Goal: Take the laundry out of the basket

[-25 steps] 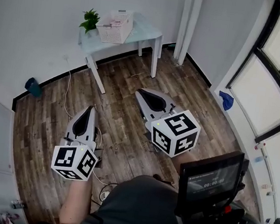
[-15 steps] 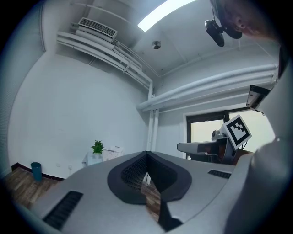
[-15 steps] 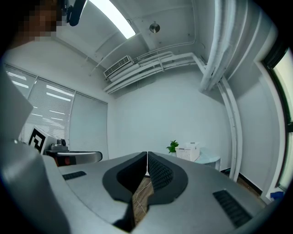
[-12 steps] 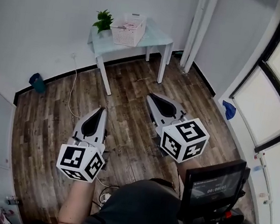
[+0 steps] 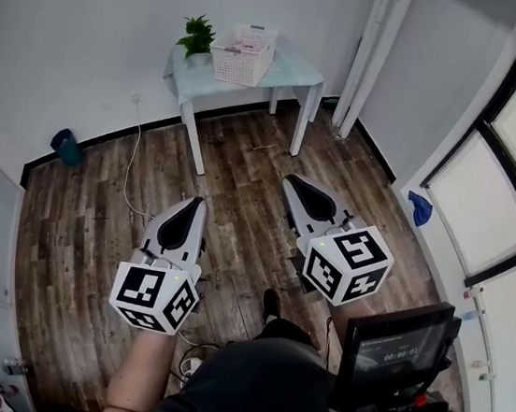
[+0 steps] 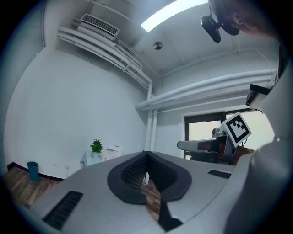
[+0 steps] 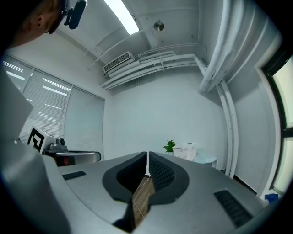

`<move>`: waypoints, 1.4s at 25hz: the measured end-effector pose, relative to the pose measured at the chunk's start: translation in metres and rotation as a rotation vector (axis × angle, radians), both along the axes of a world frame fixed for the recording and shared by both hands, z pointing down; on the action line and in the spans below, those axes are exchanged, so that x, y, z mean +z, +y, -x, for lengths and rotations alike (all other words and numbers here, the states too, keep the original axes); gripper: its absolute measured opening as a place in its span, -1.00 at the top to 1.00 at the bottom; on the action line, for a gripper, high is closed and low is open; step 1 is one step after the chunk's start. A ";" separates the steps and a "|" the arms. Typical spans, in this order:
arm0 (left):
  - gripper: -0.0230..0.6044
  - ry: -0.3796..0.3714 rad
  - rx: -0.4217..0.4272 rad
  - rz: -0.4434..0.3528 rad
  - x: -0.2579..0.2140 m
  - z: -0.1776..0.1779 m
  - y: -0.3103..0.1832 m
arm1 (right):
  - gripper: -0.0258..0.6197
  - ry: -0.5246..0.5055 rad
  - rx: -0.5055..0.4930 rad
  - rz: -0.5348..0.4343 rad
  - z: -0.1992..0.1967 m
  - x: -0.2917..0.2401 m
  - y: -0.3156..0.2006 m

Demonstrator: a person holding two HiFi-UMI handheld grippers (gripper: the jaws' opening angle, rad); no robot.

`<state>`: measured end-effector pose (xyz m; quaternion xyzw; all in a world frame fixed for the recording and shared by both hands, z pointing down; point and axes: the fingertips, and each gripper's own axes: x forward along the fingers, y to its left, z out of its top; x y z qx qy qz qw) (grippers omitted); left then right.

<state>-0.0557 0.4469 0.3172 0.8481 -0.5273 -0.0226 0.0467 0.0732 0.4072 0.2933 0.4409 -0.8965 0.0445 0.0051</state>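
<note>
Over in the far corner, the white slatted basket (image 5: 243, 54) sits on top of a small pale table (image 5: 295, 65), right next to a little green plant (image 5: 198, 34). Whatever's in it is too small to make out from here. A pair of white pipes (image 5: 374, 37) runs up the wall just right of the table, a thin white cable (image 5: 132, 163) trails across the wood floor (image 5: 244, 166), a blue thing (image 5: 63, 144) sits by the left wall and a blue cloth (image 5: 417, 208) lies by the window. Nothing stands between the person and the table, just bare floor. Both grippers are held out level, side by side, pointing roughly at the table and well short of it. The left gripper (image 5: 198, 201) has its jaws pressed together with nothing in them, and it's the same for the right gripper (image 5: 289, 179). A small screen (image 5: 397, 346) sits at the person's right side.
</note>
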 end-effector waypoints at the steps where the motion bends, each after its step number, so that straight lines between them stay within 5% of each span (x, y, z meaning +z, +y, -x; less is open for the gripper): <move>1: 0.92 -0.004 -0.005 0.001 0.001 0.001 -0.008 | 0.86 -0.004 -0.004 0.001 0.001 0.001 -0.008; 12: 0.92 -0.034 -0.074 -0.027 -0.005 0.020 -0.039 | 0.86 -0.040 -0.077 -0.032 0.020 -0.005 -0.040; 19: 0.92 -0.054 -0.082 0.003 -0.008 -0.009 -0.154 | 0.86 -0.036 -0.098 -0.027 -0.003 -0.010 -0.159; 35: 0.92 -0.074 -0.123 0.031 -0.008 -0.055 -0.281 | 0.86 -0.038 -0.180 -0.023 -0.046 -0.008 -0.277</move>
